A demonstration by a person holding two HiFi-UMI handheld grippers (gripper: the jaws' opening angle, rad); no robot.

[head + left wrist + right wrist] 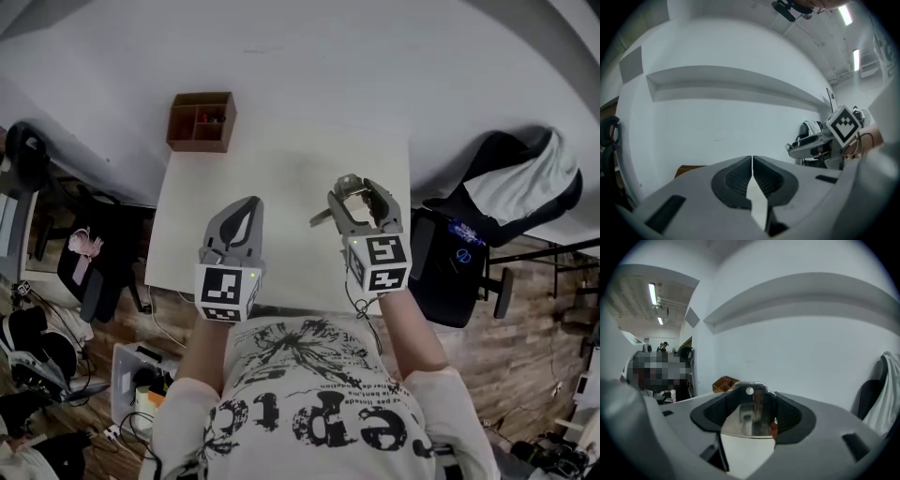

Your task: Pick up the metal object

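My left claw point(246, 204) held over the counter point(281, 169), jaws pressed together on nothing, my right claw point(361, 187) beside it, clamped on the shiny metal object point(751, 417), wooden box point(201, 121) at the counter's far left corner, draped chair point(487, 216) off the counter's right edge

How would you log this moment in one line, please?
right tool: shut on shiny metal object | left tool: shut, empty | brown wooden box: at white table far-left corner

Your left claw point(246, 208) hangs near the tabletop's point(281, 169) near edge, jaws pressed together and empty. Your right claw point(361, 192), beside it, is clamped on the metal object point(749, 420).
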